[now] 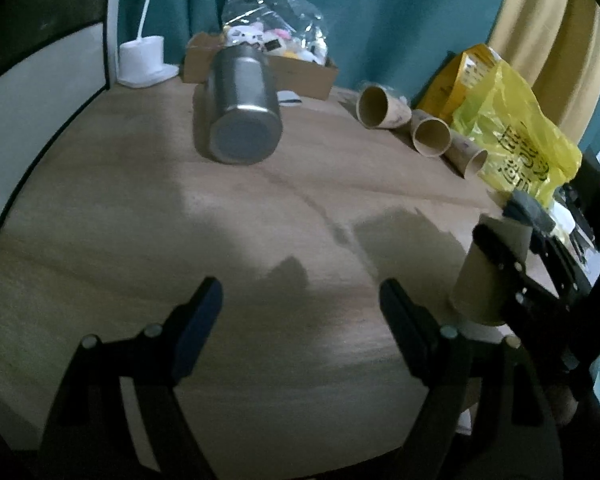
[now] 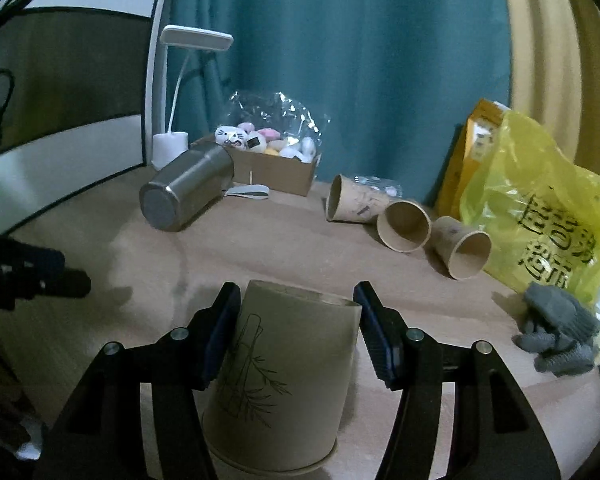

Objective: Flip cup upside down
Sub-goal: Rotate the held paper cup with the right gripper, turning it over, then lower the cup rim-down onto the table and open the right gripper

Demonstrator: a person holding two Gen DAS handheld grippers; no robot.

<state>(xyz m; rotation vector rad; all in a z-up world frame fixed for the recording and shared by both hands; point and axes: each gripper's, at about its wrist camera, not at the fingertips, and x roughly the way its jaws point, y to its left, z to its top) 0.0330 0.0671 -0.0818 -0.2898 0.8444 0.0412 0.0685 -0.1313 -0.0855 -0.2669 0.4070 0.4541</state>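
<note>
A tan paper cup with a bamboo drawing (image 2: 284, 376) stands between the fingers of my right gripper (image 2: 298, 332), its wider rim toward the table, tilted a little. The left pad touches the cup; the right pad stands just off it. The same cup shows in the left wrist view (image 1: 488, 276), with the right gripper around it. My left gripper (image 1: 300, 320) is open and empty above the wooden table (image 1: 180, 220). It shows at the left edge of the right wrist view (image 2: 40, 276).
A steel tumbler (image 1: 242, 108) lies on its side at the back. Three paper cups (image 2: 404, 220) lie on their sides beside a yellow plastic bag (image 2: 540, 216). A cardboard box of toys (image 2: 276, 160), a white lamp (image 2: 172, 148) and grey gloves (image 2: 556, 332) are also on the table.
</note>
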